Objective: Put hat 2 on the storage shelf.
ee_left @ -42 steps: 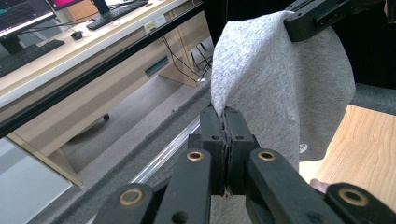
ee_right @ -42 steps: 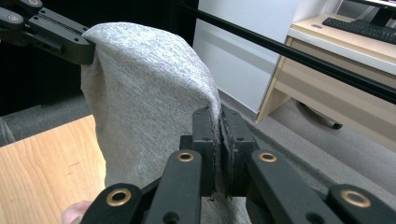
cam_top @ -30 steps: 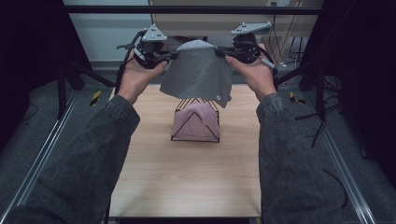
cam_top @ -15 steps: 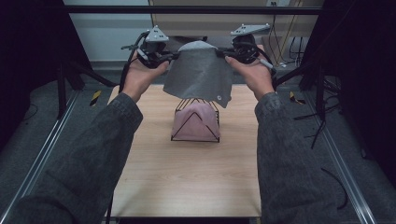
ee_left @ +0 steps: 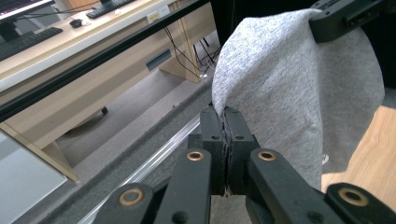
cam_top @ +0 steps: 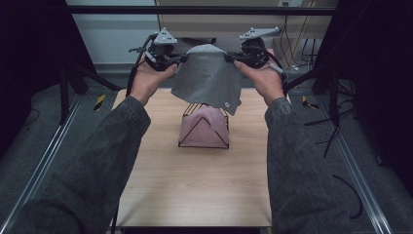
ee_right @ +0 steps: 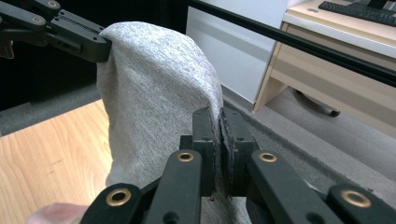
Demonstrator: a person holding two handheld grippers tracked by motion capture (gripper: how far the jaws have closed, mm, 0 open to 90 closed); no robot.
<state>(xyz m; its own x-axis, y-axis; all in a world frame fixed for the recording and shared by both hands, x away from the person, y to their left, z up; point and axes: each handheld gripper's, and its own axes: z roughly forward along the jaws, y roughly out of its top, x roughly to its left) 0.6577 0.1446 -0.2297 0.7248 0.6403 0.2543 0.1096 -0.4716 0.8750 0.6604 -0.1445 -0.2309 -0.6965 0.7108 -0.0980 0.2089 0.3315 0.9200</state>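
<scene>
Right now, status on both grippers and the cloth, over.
Left gripper and right gripper: jaws shut on grey knit cloth, one top corner each. Cloth hangs spread above black wire basket with pink fabric. Nothing in the way.

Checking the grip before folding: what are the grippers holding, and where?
A grey cloth, pinched at its two upper corners by the left gripper and right gripper.

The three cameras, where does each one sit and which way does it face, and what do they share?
High view: above the person's side of the table, looking forward and down; both forearms, the left gripper and right gripper hold a grey cloth above a wire basket.
Left gripper view: rides the left gripper, looking along its shut jaws at the cloth.
Right gripper view: rides the right gripper, looking toward the cloth and table.
All three share the cloth.
</scene>
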